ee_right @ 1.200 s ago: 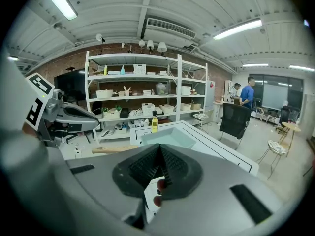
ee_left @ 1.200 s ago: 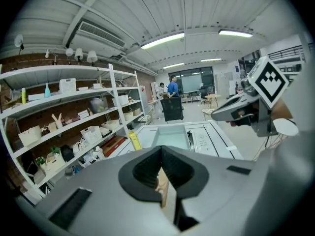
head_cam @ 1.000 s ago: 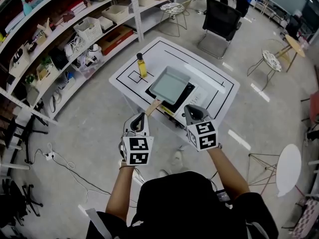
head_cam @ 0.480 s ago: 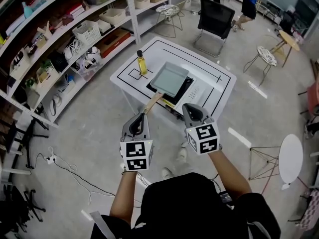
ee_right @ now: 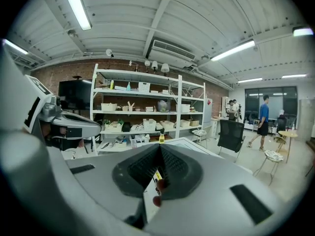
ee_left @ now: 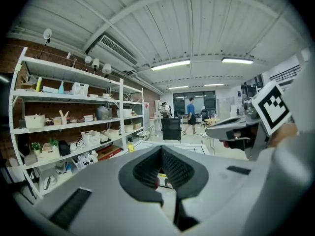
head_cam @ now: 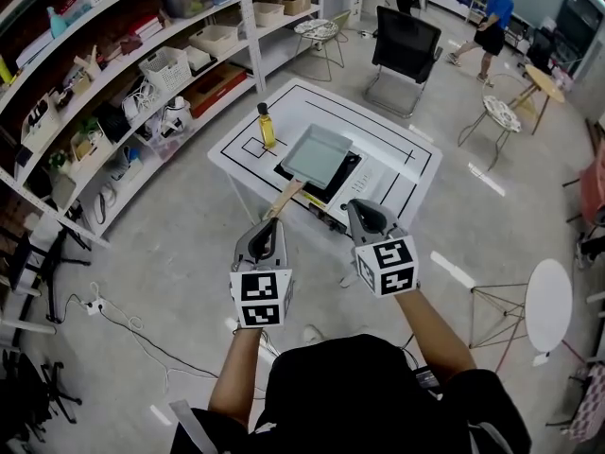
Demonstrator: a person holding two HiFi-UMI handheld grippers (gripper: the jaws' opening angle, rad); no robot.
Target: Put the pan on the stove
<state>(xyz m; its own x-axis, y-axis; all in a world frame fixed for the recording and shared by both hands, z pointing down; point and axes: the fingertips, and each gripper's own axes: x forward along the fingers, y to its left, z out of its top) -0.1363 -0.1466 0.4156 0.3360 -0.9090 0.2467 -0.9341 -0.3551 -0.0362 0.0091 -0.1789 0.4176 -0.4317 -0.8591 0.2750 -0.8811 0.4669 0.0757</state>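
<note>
Grey-green and square, the pan [head_cam: 319,152] is seated on the black stove [head_cam: 319,190], which lies on the white table [head_cam: 402,159]. Only the pan's bare floor is shown. Its wooden handle [head_cam: 286,198] is pointed off the stove's near-left corner, past the table edge.

On the near side of the stove, the left claw [head_cam: 267,225] is held with its jaws pressed together and nothing pinched between them. Its tip is seen just short of the handle's end in the head view. The right claw [head_cam: 363,206] is held beside it, also on the stove's near side, jaws likewise pressed together and empty.

Left of the stove, a bottle [head_cam: 267,127] filled with yellow liquid is stood upright on the table. Farther left of the stove, shelves [head_cam: 113,74] are lined with white baskets [head_cam: 171,58] and boxes whose contents cannot be made out.
</note>
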